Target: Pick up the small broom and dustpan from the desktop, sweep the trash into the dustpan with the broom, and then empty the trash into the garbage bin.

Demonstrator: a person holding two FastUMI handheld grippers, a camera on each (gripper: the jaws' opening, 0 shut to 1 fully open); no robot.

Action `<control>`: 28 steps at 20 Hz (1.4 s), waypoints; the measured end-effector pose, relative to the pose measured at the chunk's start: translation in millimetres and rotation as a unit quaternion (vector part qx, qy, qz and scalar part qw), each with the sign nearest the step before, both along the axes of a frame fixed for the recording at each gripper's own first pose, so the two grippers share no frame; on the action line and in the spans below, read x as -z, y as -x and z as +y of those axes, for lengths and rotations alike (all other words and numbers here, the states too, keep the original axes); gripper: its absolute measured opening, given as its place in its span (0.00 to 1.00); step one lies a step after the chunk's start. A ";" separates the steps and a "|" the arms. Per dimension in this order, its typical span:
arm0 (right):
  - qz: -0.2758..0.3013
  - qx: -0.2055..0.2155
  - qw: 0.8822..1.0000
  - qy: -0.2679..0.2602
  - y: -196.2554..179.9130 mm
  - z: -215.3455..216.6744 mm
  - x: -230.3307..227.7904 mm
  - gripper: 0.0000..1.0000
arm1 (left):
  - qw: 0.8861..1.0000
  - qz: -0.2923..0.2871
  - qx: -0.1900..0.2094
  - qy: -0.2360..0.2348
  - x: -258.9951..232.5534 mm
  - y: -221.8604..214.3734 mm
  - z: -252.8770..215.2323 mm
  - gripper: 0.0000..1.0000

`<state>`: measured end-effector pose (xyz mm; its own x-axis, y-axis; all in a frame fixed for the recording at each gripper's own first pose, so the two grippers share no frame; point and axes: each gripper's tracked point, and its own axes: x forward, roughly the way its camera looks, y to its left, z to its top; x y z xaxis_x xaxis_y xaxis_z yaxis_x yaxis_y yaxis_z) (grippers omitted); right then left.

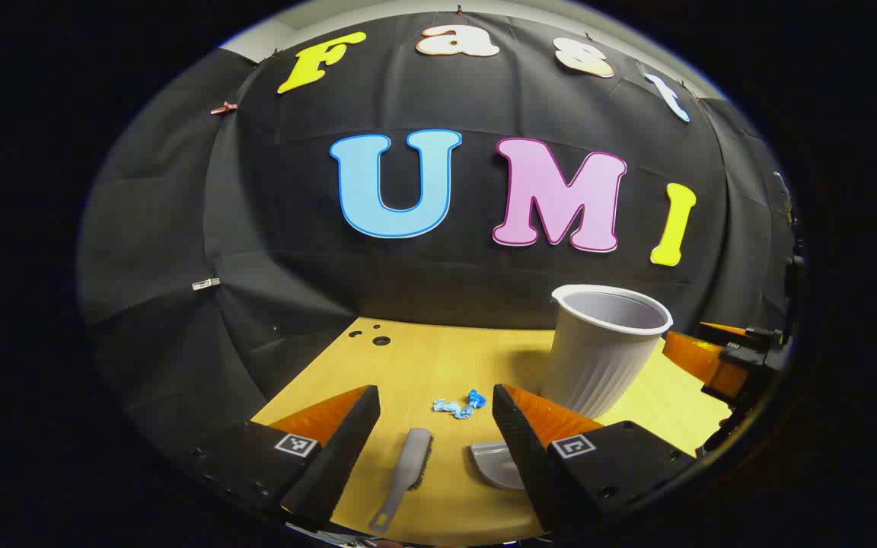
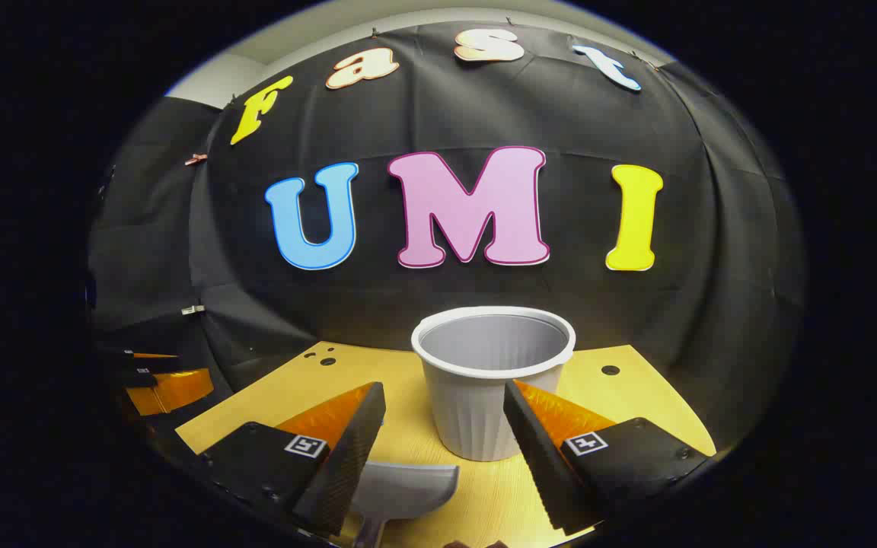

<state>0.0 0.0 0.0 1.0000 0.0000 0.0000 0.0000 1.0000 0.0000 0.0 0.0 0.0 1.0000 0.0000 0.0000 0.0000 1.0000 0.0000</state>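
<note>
A small grey broom (image 1: 406, 476) lies on the wooden desktop (image 1: 423, 365), handle toward me, between the fingers of my left gripper (image 1: 432, 449), which hangs open above it. The grey dustpan (image 1: 495, 464) lies just right of the broom, partly hidden by my left gripper's right finger. A crumpled blue scrap of trash (image 1: 457, 406) lies beyond both. The ribbed grey garbage bin (image 1: 602, 346) stands upright to the right. In the right gripper view the dustpan (image 2: 400, 487) lies below my open right gripper (image 2: 442, 449), and the bin (image 2: 488, 377) stands straight ahead. Both grippers hold nothing.
The black cloth wall rises right behind the desktop (image 2: 636, 396). Small round holes (image 1: 381, 340) mark the desk's far left corner. The other gripper (image 1: 728, 358) shows at the right edge of the left gripper view, and at the left edge (image 2: 157, 380) of the right gripper view.
</note>
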 end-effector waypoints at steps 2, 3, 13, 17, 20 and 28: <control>0.006 0.006 1.000 -0.007 -4.4 5.7 -0.1 0.99 | 1.000 0.004 -0.003 0.008 -1.5 -5.4 9.6 0.96; 0.010 0.007 1.000 -0.009 -5.4 10.7 0.5 0.99 | 1.000 0.003 -0.011 -0.001 -3.5 -7.2 16.0 0.96; 0.043 0.022 0.999 0.020 6.4 43.6 17.0 0.99 | 0.998 -0.031 0.042 -0.044 -5.4 -10.1 26.6 0.96; 0.059 0.025 0.998 0.017 11.8 49.7 26.5 0.99 | 0.998 -0.004 0.059 -0.031 13.7 -9.7 32.7 0.96; 0.070 0.024 0.997 0.016 14.0 55.5 32.8 0.99 | 0.997 0.029 0.068 -0.035 34.6 -9.9 37.3 0.96; 0.098 0.013 0.995 0.012 10.2 64.3 49.2 0.99 | 0.985 0.143 0.097 -0.007 89.2 -16.4 32.2 0.97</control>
<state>-10.2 64.3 -49.2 0.9804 -0.0280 -0.1949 0.0234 0.9994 -0.0259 16.4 32.2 -89.2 0.9402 -0.1889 -0.2833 0.1932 0.9811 -0.0130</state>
